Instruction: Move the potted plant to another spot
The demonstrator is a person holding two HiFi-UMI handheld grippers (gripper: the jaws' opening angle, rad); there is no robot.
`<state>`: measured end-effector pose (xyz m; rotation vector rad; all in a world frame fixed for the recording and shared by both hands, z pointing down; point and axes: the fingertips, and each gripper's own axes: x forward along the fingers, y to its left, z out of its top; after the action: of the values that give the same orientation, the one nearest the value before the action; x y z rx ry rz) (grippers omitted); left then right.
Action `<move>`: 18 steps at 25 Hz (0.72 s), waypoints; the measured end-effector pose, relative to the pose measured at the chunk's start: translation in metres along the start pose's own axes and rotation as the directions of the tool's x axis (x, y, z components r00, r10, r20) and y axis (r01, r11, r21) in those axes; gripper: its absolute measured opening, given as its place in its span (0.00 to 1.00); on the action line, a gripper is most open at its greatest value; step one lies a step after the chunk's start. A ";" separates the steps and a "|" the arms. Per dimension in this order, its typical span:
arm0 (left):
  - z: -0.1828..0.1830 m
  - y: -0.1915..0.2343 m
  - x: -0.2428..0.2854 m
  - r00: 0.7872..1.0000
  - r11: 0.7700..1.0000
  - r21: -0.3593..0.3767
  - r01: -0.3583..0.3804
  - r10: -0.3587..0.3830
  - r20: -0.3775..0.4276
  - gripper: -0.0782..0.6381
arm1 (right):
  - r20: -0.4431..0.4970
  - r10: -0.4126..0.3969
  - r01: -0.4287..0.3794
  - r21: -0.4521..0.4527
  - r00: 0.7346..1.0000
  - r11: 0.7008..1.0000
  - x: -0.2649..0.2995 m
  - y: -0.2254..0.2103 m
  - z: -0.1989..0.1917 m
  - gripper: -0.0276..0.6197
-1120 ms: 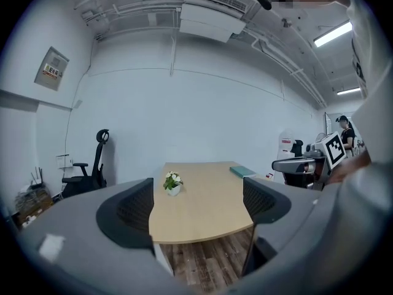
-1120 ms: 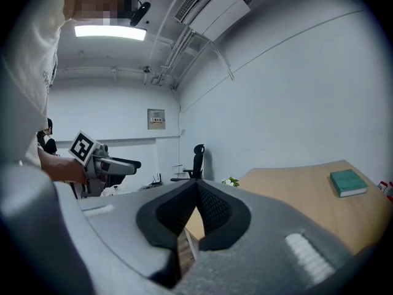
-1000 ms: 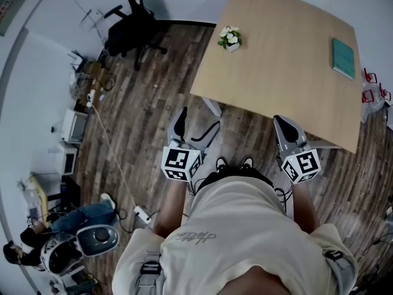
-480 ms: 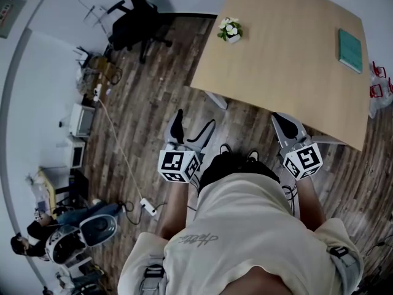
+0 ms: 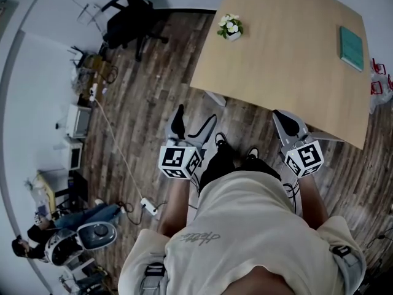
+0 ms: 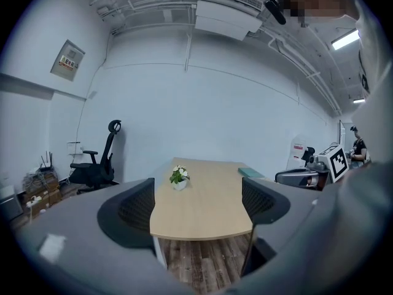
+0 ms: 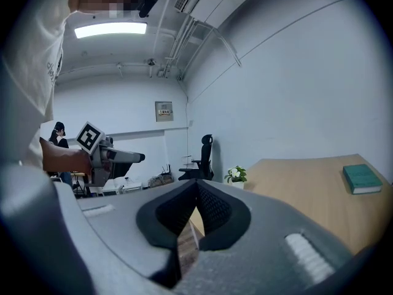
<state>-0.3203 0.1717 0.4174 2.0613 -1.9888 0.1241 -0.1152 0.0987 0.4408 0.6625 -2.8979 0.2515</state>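
1. The potted plant [image 5: 231, 27], white flowers in a small white pot, stands upright on the light wooden table [image 5: 282, 72]. In the head view it is near the table's far left corner.
2. A teal book [image 5: 351, 48] lies flat near the table's right edge, well apart from the potted plant, with bare tabletop between the two.
3. A black office chair [image 5: 132, 18] stands on the wood-plank floor [image 5: 153, 103] beyond the table's left side, near the plant's corner but apart from the table.
4. A clutter of equipment and cables [image 5: 83, 97] lines the left wall. A white power strip [image 5: 147, 206] lies on the floor near the person's left leg. A seated person [image 5: 27, 247] is at the lower left, beside a round grey machine [image 5: 92, 237].
5. The person holding the grippers stands just short of the table's near edge. That edge and a long stretch of tabletop lie between both grippers and the potted plant.
6. The left gripper [image 5: 192, 126] is held over the floor with its jaws spread wide and nothing between them. In its own view the potted plant [image 6: 178, 177] shows through the gap, far off on the table.
7. The right gripper [image 5: 284, 120] appears just at the table's near edge, its jaws pressed together at the tips and gripping nothing. In its own view the potted plant [image 7: 235, 174] sits to the right of the closed jaws, with the office chair just left of it.
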 end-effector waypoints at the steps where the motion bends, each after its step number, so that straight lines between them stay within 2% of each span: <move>1: 0.000 0.004 0.004 1.000 1.000 -0.003 0.007 -0.007 -0.002 0.76 | -0.003 -0.006 0.006 -0.003 1.000 1.000 0.004 0.000 0.001 0.05; 8: 0.020 0.041 0.028 0.998 0.998 0.002 0.059 -0.059 0.035 0.75 | -0.003 -0.056 0.056 -0.012 0.998 0.998 0.045 -0.002 0.019 0.05; 13: 0.017 0.072 0.044 0.996 0.992 0.086 0.090 -0.090 -0.009 0.74 | 0.030 -0.102 0.103 -0.018 0.994 0.995 0.084 -0.001 0.040 0.05; 18: 0.020 0.100 0.059 0.990 0.986 0.086 0.141 -0.141 -0.007 0.74 | 0.031 -0.143 0.143 -0.027 0.989 0.989 0.113 0.005 0.050 0.05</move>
<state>-0.4193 0.1075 0.4267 2.2477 -1.8599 0.1861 -0.2238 0.0463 0.4128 0.8712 -2.8576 0.1834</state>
